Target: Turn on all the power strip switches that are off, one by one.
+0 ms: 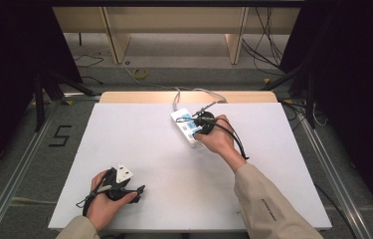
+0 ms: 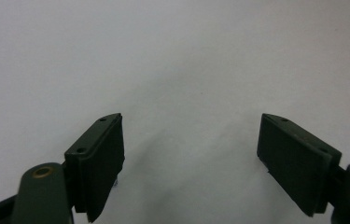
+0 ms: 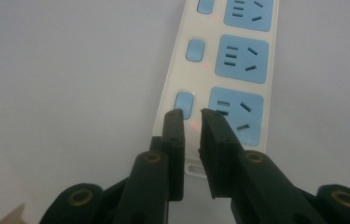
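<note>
A white power strip (image 1: 186, 127) with blue sockets lies at the far middle of the white table, running away from me in the right gripper view (image 3: 228, 60). My right gripper (image 1: 198, 122) hovers over the strip's near end. Its jaws stand slightly apart (image 3: 192, 114) with nothing between them, and the tips sit just below the nearest blue switch (image 3: 184, 103), beside a small red light. My left gripper (image 1: 137, 190) rests near the table's front left edge. Its jaws are wide open (image 2: 191, 140) over bare white surface.
The strip's grey cable (image 1: 176, 97) runs off the table's far edge (image 1: 189, 97). Beyond it are wooden shelving and a yellow cable coil (image 1: 140, 73) on the floor. Dark stands and cables flank both sides. A "5" mark (image 1: 60, 135) is on the floor at left.
</note>
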A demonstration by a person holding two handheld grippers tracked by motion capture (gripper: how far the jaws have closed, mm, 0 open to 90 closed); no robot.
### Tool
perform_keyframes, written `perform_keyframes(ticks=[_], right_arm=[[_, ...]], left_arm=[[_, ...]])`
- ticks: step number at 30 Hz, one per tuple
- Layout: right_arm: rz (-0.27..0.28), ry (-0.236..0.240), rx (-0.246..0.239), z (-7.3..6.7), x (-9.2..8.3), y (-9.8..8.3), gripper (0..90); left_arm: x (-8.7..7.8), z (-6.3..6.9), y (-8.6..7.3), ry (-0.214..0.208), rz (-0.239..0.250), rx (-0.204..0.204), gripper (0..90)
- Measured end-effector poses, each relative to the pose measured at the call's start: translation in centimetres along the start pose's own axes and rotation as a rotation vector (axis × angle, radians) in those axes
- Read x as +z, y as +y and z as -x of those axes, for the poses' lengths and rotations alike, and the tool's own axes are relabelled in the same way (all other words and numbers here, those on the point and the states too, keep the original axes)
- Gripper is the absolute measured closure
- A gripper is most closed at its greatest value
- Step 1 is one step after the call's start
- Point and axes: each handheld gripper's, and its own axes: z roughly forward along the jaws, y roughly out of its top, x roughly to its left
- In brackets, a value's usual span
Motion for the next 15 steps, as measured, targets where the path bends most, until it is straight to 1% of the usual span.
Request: perform_keyframes(ticks=[3,6,10,11,15], right_arm=[[0.016,0.005,-0.004,0.1,-0.5,-0.4,77.7],[0.029,0.020,-0.004,0.1,-1.0,-0.9,75.3],[0.052,0.049,0.014,0.2,-1.6,-1.8,72.2],[0.057,0.057,0.016,0.2,-1.8,-2.1,71.5],[0.079,0.062,0.015,0.2,-2.4,-3.0,68.5]], left_arm=[[0.0,0.0,0.0,0.000,-0.001,0.000,22.9],[0.0,0.0,0.0,0.000,-0.002,-0.001,22.9],[0.0,-0.1,-0.1,0.000,-0.005,0.000,22.9],[0.0,0.0,-0.1,0.000,-0.003,-0.006,22.9],[0.0,0.0,-0.1,0.001,-0.001,-0.007,22.8]])
